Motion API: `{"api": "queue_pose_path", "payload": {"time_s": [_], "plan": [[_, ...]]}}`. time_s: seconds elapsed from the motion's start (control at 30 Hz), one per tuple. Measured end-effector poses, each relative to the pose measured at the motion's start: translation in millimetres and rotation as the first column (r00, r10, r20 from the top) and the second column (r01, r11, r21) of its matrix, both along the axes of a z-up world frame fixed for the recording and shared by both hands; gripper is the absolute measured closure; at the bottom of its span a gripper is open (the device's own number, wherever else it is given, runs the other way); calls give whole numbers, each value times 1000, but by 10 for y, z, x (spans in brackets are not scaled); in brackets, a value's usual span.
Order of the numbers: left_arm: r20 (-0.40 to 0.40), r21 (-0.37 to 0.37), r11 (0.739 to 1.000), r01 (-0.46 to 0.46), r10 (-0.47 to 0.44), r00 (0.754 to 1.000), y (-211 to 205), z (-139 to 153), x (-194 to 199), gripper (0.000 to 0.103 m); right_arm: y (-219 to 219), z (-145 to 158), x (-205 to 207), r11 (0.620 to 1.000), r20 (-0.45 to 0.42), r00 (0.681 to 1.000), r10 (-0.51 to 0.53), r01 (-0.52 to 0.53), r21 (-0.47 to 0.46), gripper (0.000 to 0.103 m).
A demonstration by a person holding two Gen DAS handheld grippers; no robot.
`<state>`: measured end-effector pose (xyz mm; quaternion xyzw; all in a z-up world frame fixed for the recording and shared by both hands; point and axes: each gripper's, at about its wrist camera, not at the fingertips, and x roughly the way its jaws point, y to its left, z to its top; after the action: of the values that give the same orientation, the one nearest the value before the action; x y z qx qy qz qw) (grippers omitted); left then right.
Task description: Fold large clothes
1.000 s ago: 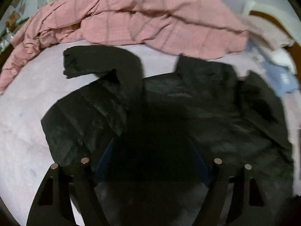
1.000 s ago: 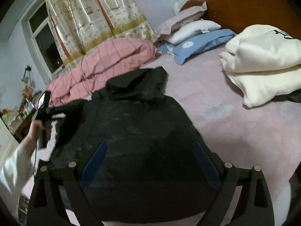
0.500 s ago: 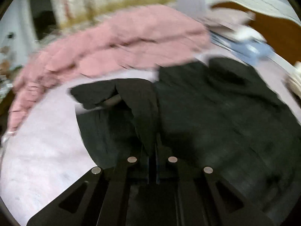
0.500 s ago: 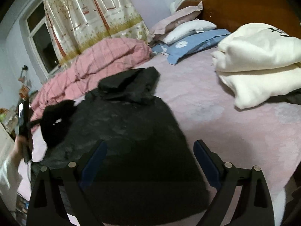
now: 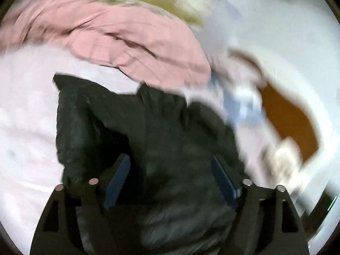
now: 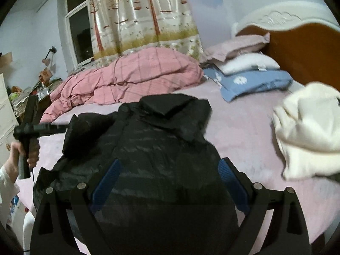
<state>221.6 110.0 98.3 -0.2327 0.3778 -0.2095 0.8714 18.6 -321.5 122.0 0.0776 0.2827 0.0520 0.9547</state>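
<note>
A black puffer jacket (image 6: 153, 153) lies spread on the pink bed sheet (image 6: 240, 136), hood toward the pillows. Its left sleeve (image 6: 85, 131) is folded in over the body. In the blurred left wrist view the jacket (image 5: 161, 148) fills the middle. My left gripper (image 5: 170, 178) is open and empty above the jacket; it also shows at the left of the right wrist view (image 6: 55, 128), reaching to the folded sleeve. My right gripper (image 6: 167, 180) is open and empty over the jacket's lower part.
A pink checked quilt (image 6: 131, 78) is heaped at the far side of the bed. Pillows (image 6: 248, 70) lie by the wooden headboard (image 6: 306, 48). A cream folded garment (image 6: 310, 129) sits at the right. A cluttered desk (image 6: 27, 91) stands at far left.
My left gripper shut on the jacket's left sleeve, carried it over the body, and has now opened and let it go. The right gripper rose slightly and stayed open.
</note>
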Motion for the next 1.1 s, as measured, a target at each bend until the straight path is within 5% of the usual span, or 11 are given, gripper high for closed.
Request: {"api": "queue_pose_path", "payload": {"time_s": [0.13,0.33,0.4,0.43,0.47,0.6,0.77,0.8,0.87,1.0,1.1], "plan": [[-174,-83,975,-204,188,967,374,-209,535,30,14,73,-22,999,29,999,13,-14,49,9],[-305,-88,965,-246,208,929,236,-492,960,34,42,-120,56,1000,-11,1000,-14,14,-7,9],[-271,-78,975,-207,179,946,81,-496,1012,53,-20,-179,82,999,-31,999,-13,14,30,9],[-249,-48,984,-174,157,956,16,-478,1003,88,-65,-205,92,998,-40,999,-15,17,54,9],[-233,19,991,-130,131,964,-103,-451,998,101,-111,-229,95,997,-48,999,-21,24,73,9],[-94,224,970,92,-73,993,-840,-261,673,101,-194,-297,27,998,-54,998,-18,21,63,9],[-155,207,921,329,-302,941,-1567,-347,194,97,-256,-365,-29,999,-81,996,-30,34,40,9],[-171,230,906,356,-323,931,-1677,-399,53,93,-279,-367,-41,998,-85,996,-33,37,49,9],[-192,278,867,414,-372,908,-1861,-479,-223,60,-309,-345,-72,997,-85,996,-28,33,62,9],[-165,372,820,434,-402,901,-1972,-475,-738,48,-290,-324,-100,999,-82,996,-17,20,40,9],[-166,352,848,397,-361,918,-1817,-431,-919,47,-249,-335,-72,999,-104,995,-6,10,36,9]]}}
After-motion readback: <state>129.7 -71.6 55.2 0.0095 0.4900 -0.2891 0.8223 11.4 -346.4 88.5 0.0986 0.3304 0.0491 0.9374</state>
